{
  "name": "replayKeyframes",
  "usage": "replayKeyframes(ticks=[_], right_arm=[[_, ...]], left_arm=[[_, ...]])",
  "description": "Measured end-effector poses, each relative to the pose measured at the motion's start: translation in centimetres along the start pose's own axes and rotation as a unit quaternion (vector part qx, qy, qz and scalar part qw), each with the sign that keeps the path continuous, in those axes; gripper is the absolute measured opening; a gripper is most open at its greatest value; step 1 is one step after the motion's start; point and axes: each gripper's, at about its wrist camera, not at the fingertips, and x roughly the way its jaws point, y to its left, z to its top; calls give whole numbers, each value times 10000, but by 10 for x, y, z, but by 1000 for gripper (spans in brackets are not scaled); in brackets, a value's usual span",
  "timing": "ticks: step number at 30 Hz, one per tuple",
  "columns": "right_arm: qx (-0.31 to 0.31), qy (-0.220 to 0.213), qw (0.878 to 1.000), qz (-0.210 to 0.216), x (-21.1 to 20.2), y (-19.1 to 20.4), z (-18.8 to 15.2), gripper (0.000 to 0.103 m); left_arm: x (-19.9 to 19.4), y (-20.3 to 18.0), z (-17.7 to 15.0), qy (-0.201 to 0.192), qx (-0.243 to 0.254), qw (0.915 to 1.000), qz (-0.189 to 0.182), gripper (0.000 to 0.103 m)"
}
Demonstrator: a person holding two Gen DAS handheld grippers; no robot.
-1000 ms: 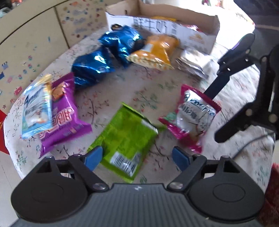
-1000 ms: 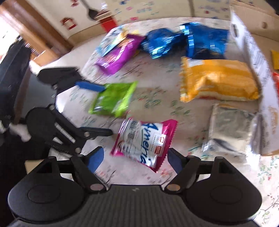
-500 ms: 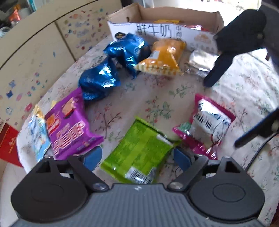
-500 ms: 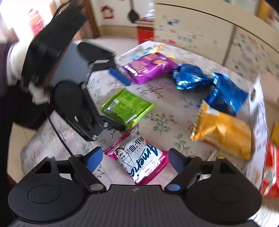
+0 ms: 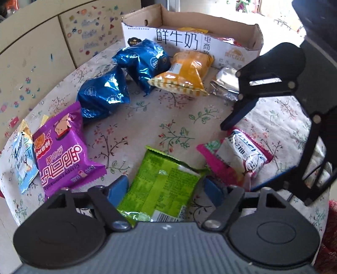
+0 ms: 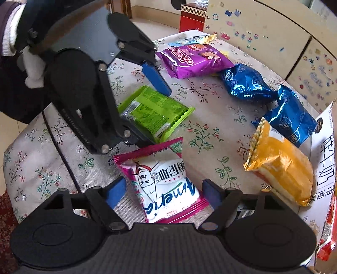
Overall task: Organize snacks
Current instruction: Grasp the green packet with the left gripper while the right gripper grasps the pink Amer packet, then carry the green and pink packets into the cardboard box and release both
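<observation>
Step in hand: pickup of 2 packets from the table (image 5: 147, 118).
- Left gripper (image 5: 166, 187): jaws closing around the green packet (image 5: 162, 185), pads not yet pressing.
- Right gripper (image 6: 164, 189): jaws closing around the pink packet (image 6: 166, 183), gaps at both pads.
- Next move, as judged: finish both squeezes, lift, carry to the cardboard box (image 5: 189, 40).
- Box contents: a yellow and a red packet partly visible; rest hidden.
- Loose beside the box: 2 blue bags, 1 orange bag (image 5: 185, 73).

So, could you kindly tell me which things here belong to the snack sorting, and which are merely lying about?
Part of the job:
- green packet
- pink packet
- purple packet
- two blue bags
- orange bag
- cardboard box

Lying about:
- red box
- stickered cabinet
</observation>
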Motion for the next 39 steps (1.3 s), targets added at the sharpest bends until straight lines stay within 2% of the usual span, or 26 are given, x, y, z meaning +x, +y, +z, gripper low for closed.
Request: replayKeyframes(ticks=[2, 6, 9, 11, 12, 14, 16, 21, 24, 32, 39], right_arm=[[173, -7, 9998, -26, 0, -3, 0, 72], [542, -142, 9984, 32, -5, -11, -1, 54], [830, -195, 9963, -53, -7, -17, 1, 51], [902, -175, 9957, -115, -6, -17, 1, 51], [944, -157, 9953, -133, -5, -18, 1, 51], [1095, -133, 9938, -165, -3, -21, 1, 51], [1268, -110, 9918, -141, -2, -25, 1, 52], [1370, -107, 9904, -146, 4, -26, 2, 56], [1416, -131, 9897, -162, 2, -27, 2, 51], [1577, -456, 9859, -337, -13, -32, 6, 50], [1675, -868, 9800, -634, -38, -39, 15, 50]], left_arm=[[-3, -1, 0, -6, -67, 10000, 14, 67], [-7, 0, -1, 1, -282, 9996, 55, 55], [-8, 0, -1, 21, -350, 9993, 118, 55], [-8, -2, -2, 33, -284, 9995, 162, 62], [-7, -2, -2, 52, -277, 9993, 233, 75], [-5, -2, -4, 107, -270, 9989, 379, 85], [-4, -2, -4, 113, -284, 9990, 333, 85], [-8, -8, -7, 41, -204, 9996, 185, 63], [-11, -9, -7, -41, -228, 9997, 109, 51], [-23, -7, 0, -193, -448, 9980, 402, 50], [-44, -2, 19, -594, -635, 9934, 745, 50]])
